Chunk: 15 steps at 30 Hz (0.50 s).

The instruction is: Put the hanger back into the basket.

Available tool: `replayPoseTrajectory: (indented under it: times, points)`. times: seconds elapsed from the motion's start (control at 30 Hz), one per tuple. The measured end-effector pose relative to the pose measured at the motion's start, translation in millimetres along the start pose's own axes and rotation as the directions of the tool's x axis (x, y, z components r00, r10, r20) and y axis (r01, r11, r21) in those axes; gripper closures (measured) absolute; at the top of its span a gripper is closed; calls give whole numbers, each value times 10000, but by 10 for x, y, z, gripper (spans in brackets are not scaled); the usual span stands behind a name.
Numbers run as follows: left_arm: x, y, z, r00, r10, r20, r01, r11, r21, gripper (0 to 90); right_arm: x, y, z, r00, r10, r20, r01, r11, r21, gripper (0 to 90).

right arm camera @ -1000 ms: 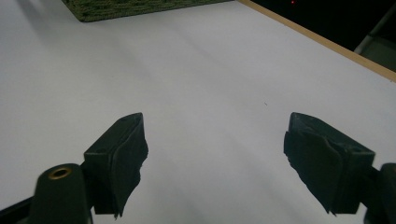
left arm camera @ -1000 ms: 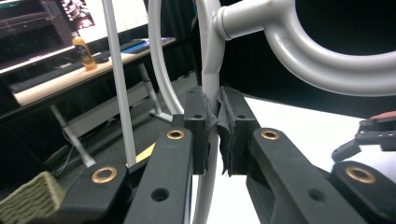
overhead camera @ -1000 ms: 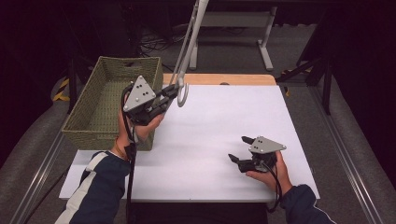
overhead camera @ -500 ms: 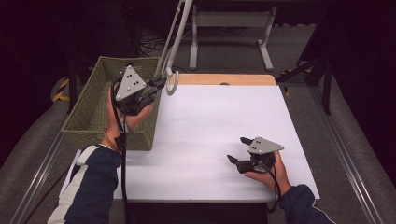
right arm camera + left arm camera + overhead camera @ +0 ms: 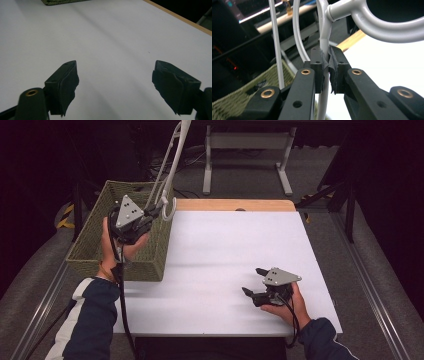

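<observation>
No readable text, label or number anywhere.

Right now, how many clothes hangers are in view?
1: a white hanger clamped in the left gripper above the basket. The basket's inside is partly hidden, so more may lie there.

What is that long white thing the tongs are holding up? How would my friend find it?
Start at the green woven basket at the left of the white table. Over its near corner the left tongs pinch a white plastic clothes hanger near its hook. It is the one thing that sticks up in the air, thin and curved.
</observation>
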<state>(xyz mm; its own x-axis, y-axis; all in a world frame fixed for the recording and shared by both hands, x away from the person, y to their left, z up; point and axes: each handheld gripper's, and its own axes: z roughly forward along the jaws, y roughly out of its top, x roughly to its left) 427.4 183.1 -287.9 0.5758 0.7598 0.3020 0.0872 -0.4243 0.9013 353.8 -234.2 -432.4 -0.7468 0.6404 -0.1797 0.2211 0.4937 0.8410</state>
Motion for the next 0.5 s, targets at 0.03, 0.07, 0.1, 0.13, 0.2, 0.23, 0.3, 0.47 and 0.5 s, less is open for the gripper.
replayPoseTrajectory:
  times: [0.03, 0.07, 0.1, 0.13, 0.2, 0.23, 0.3, 0.47, 0.5]
  points:
    - [0, 0, 0, 10000, 0, 0, 0, 10000, 0, 825, 0, 0, 0, 10000, 0, 0, 0, 10000, 0, 209]
    - [32, -83, 22, 9998, 91, -177, -86, 9995, 305, 825, 3, -6, 11, 10000, -34, -27, 34, 10000, 45, 208]
    - [49, -125, 32, 9995, 128, -296, -114, 9989, 455, 825, 4, -7, 13, 10000, -11, -44, 11, 10000, 64, 208]
    - [62, -173, 49, 9981, 292, -537, -251, 9969, 744, 825, 5, -9, 16, 10000, 16, -63, -16, 10000, 72, 208]
    - [74, -217, 70, 9954, 540, -786, -454, 9931, 1078, 825, 9, -9, 16, 9999, 43, -102, -43, 10000, 76, 208]
    - [87, -253, 89, 9952, 519, -830, -408, 9908, 1293, 825, 11, -8, 17, 9999, 17, -123, -16, 10000, 95, 208]
    - [135, -320, 127, 9943, 457, -960, -287, 9848, 1715, 825, 18, -7, 20, 9999, -10, -105, 11, 10000, 96, 207]
    - [219, -426, 182, 9933, 32, -1154, 219, 9762, 2159, 824, 24, -11, 32, 9998, -13, -196, 15, 9999, 120, 207]
    - [236, -478, 207, 9919, -46, -1271, 357, 9693, 2432, 824, 26, -11, 33, 9998, -29, -200, 32, 9999, 125, 207]
